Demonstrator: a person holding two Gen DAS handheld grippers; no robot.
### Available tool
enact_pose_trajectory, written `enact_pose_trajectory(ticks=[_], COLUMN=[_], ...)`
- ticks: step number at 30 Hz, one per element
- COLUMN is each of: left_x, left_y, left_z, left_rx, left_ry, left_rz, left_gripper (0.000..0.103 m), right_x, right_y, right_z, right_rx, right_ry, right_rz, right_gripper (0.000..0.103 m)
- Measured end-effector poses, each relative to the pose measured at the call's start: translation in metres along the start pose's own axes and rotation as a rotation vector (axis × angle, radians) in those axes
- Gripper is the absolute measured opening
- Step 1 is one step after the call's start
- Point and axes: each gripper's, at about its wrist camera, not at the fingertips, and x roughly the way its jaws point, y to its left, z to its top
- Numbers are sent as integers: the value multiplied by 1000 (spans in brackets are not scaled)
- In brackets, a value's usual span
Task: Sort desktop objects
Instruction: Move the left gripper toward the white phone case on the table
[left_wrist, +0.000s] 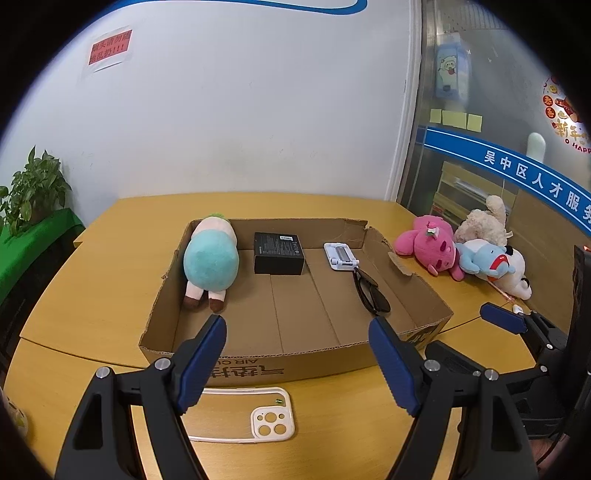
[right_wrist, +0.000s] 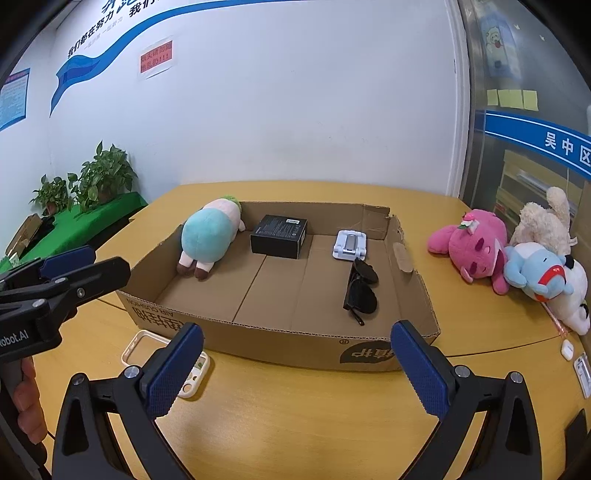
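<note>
The cardboard box (left_wrist: 295, 354) sits in the middle of the wooden counter (right_wrist: 295, 424), its shallow walls cut low so things can be dropped in from above. Inside, against its far-left corner, a teal plush (left_wrist: 210, 264) lies face down; a black box (left_wrist: 279, 253) rests near the far wall, a white phone stand (left_wrist: 339, 255) further right, and dark sunglasses (left_wrist: 371, 293) lie folded along the right wall. These look like the items already sorted.

Outside the box, just in front of its near wall, a white phone case (left_wrist: 258, 415) lies flat on the counter, probably next to go in. To the right of the box, well apart from it, a pink plush (right_wrist: 471, 249), a cream plush (right_wrist: 543, 221) and a blue-and-white plush (right_wrist: 543, 275) are heaped together, likely waiting their turn.

The left gripper (left_wrist: 297, 360) hovers before the box's near wall with its fingers spread wide and nothing between them. The right gripper (right_wrist: 295, 373) hangs beside it, fingers likewise spread and empty.

Beyond the box, a white wall carries a red notice (left_wrist: 109, 51); potted plants (right_wrist: 96, 182) stand on a green ledge to the left, a glass partition to the right.
</note>
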Motion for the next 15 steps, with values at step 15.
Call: enact_pose_trajectory(ticks=[15], left_x=[10], left_y=[32], left_z=[-16], left_rx=[-79], left_ry=[58], left_rz=[-101], left_gripper=[80], right_x=[25], right_y=[11], right_z=[-10], right_rx=[-19], right_ry=[137], right_rz=[121], right_gripper=[103])
